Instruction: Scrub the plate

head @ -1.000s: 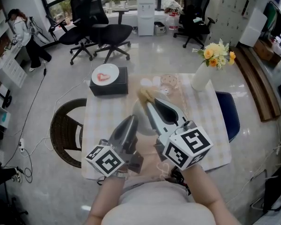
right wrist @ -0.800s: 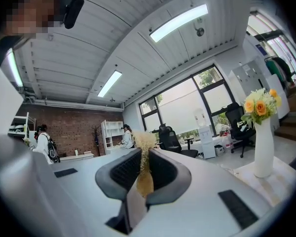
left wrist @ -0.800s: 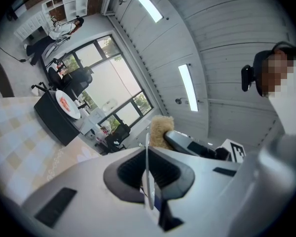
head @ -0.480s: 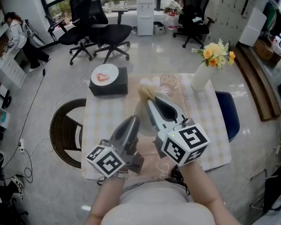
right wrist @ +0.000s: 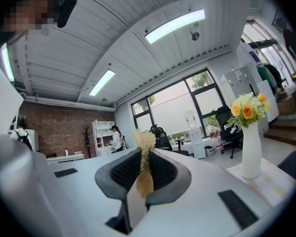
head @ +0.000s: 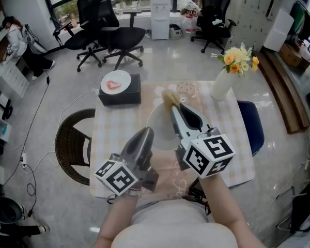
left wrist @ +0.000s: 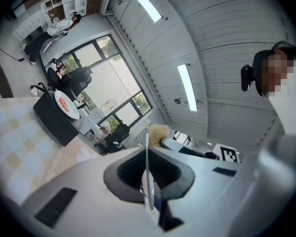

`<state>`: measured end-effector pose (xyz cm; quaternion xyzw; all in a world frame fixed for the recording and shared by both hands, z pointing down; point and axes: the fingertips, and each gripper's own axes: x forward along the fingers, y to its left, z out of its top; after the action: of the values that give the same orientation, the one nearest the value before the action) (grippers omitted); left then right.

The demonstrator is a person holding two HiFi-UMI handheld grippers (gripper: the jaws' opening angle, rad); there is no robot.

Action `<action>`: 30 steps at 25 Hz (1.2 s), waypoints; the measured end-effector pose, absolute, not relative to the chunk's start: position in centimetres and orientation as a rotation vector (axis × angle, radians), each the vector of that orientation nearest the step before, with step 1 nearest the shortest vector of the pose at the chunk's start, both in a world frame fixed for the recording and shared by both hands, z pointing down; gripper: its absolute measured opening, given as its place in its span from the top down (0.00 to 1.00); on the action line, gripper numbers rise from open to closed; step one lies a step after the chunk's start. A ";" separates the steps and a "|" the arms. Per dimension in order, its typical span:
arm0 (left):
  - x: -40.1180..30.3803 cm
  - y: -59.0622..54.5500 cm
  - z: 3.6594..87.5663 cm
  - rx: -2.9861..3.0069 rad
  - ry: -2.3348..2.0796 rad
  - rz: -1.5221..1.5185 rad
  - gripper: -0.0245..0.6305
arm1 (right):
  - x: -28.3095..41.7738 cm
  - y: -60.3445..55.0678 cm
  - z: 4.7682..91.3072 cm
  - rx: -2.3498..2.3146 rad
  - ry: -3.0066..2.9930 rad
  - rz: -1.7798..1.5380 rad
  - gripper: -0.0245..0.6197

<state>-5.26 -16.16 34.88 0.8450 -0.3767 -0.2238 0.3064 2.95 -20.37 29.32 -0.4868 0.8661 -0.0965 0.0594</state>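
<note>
two grippers [head: 146, 132] [head: 174, 107], two plates [head: 159, 122] [head: 115, 81], one brush [head: 169, 97], one vase [head: 222, 85] and one black box [head: 120, 96] are showing at one counter [head: 113, 138], while three office chairs [head: 88, 19] [head: 123, 34] [head: 214, 9] are standing behind.

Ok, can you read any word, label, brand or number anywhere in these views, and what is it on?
No readable text in any view.
left marker cube: black-and-white square pattern, no letters or digits.
right marker cube: the same kind of pattern only.
plate and scrubber: no print visible.
cabinets at the far wall: any labels are too small to read.
</note>
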 end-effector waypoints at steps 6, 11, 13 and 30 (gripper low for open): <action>-5.1 -16.2 34.9 2.238 -0.999 -0.585 0.93 | 4.7 -20.9 30.0 -1.536 2.585 -0.301 0.89; -5.1 -16.3 34.8 2.241 -1.002 -0.584 0.93 | 6.2 -21.3 30.5 -1.597 2.544 -0.298 0.89; -5.0 -16.3 34.8 2.243 -1.001 -0.583 0.93 | 6.9 -21.4 30.7 -1.627 2.526 -0.301 0.89; -5.0 -16.3 35.1 2.235 -1.012 -0.583 0.93 | 5.0 -17.9 28.1 -1.486 2.518 -0.277 0.89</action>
<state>-4.95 -16.33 35.06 0.8441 -0.3821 -0.2201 0.3051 5.03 -17.94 28.10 -0.5033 0.8529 -0.0938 0.1021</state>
